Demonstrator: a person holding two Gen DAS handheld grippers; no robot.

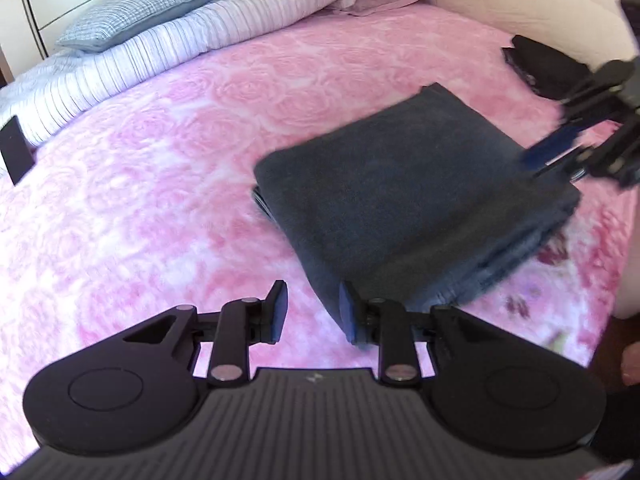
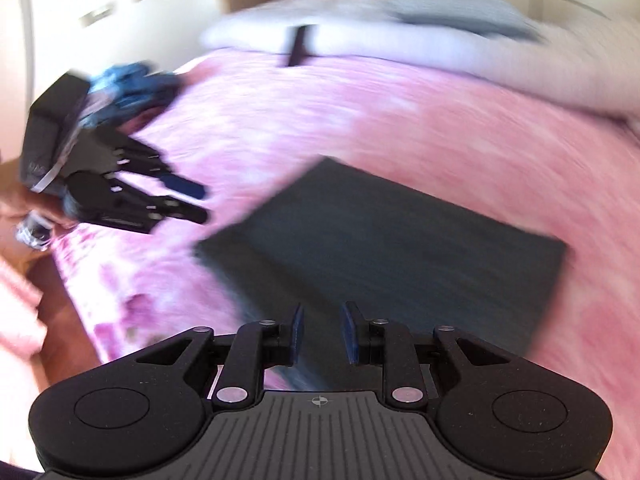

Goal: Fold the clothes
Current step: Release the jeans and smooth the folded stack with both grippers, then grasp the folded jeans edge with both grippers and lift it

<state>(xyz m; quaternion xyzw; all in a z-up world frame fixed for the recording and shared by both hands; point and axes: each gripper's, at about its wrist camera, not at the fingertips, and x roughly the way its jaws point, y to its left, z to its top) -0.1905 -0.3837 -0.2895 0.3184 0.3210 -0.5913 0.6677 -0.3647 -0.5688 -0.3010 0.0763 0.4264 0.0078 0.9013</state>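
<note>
A dark blue cloth (image 1: 408,204), folded into a neat square, lies on the pink bed (image 1: 160,152). The left hand-held gripper (image 1: 312,312) hangs over the bed with its fingers apart and nothing between them. The right hand-held gripper (image 2: 320,334) (over the cloth) is apart and empty too.

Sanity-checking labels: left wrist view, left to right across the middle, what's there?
Black flat object at the left edge → bare pink bedspread → folded dark garment → right gripper, jaws parted with nothing between them.
</note>
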